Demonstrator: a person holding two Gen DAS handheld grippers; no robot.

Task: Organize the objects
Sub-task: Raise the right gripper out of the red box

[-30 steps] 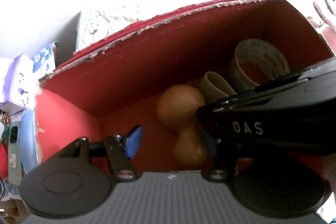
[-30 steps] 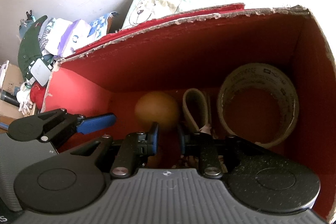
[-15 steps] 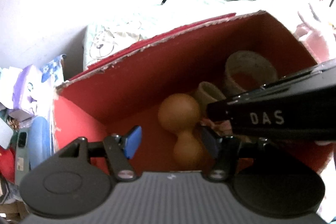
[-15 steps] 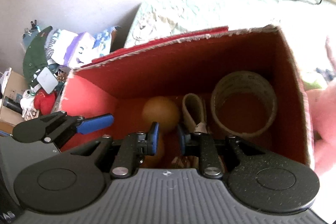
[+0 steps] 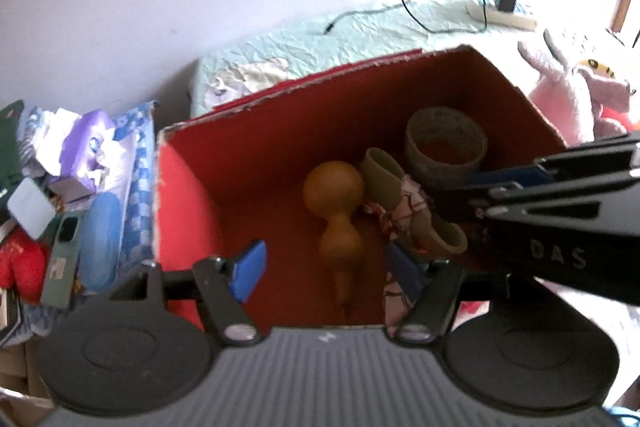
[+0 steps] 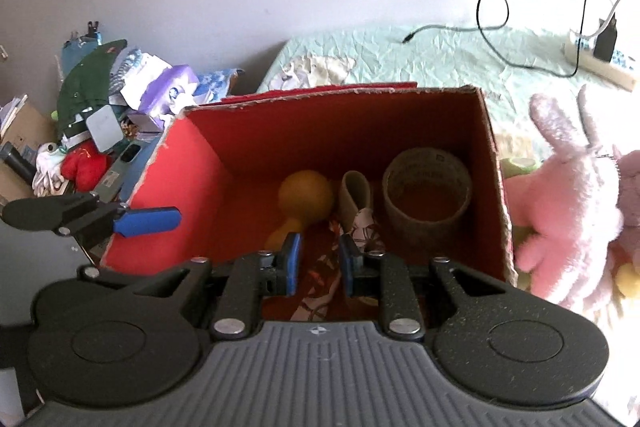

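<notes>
1. Left wrist view: a red cardboard box [image 5: 188, 195] is seen holding a gourd [image 5: 334, 203] mid-floor, a tape roll [image 5: 446, 143] far right, and a patterned cloth [image 5: 408, 211] with a tan band between them.
2. Left gripper [image 5: 326, 267]: jaws have just been opening, spread wide, nothing pinched.
3. Right gripper [image 6: 318, 263]: jaws narrowly apart, nothing clamped; cloth lies below.
4. Progress judged partial: a pink plush toy [image 6: 568, 203] right of the box and the clutter pile [image 6: 100, 131] left are not yet packed.
</notes>
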